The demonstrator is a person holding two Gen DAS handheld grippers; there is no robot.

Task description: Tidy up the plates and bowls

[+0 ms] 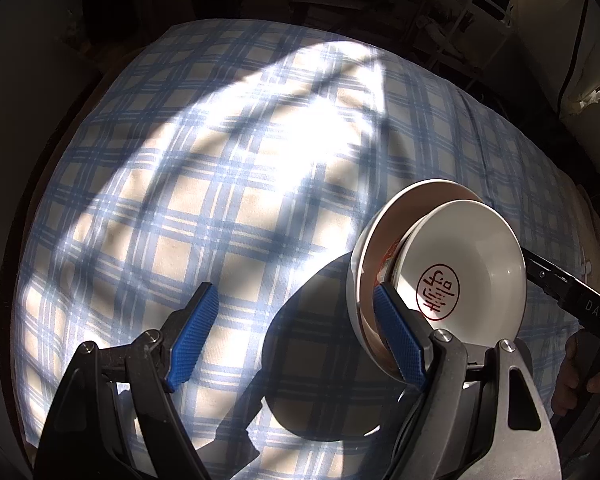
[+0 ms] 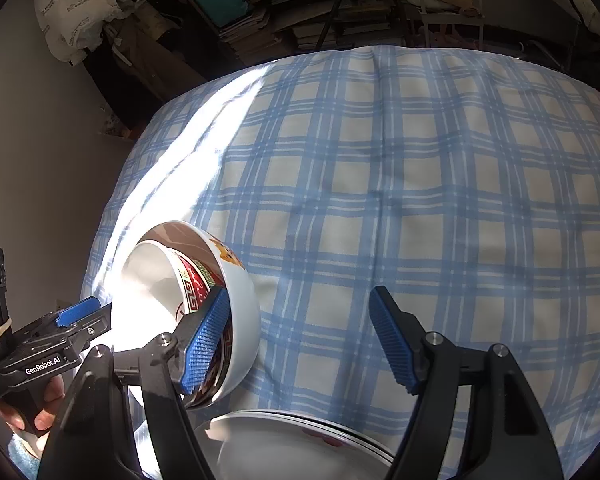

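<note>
Bowls nested: inner white bowl w/ red seal mark (image 1: 466, 272) sits inside outer bowl w/ cartoon print (image 2: 236, 304), pair tipped on its side on the blue plaid cloth (image 2: 400, 200). Stack of plates (image 2: 300, 436) lies just below/near it in right wrist view.

Risks:
- tipped pair rests on a curved wall, so a nudge from either finger could roll it or slide the inner bowl out
- soft cloth = no firm base, likely wobble when set upright
- hard sun glare on the white glaze, rim edges hard to read
- both claws close together here, could clash

Left gripper (image 1: 296, 332): jaws apart, nothing between pads. Its right finger (image 1: 400, 340) overlaps the outer rim in view; touching or just beside, can't tell. Pitched steeply down.

Right gripper (image 2: 300, 336): jaws apart, only cloth between them. Left finger (image 2: 204, 340) is in front of the bowl rim, contact unclear. Angled down, less steep. Person's hand (image 2: 32, 404) on the left tool's handle.
</note>
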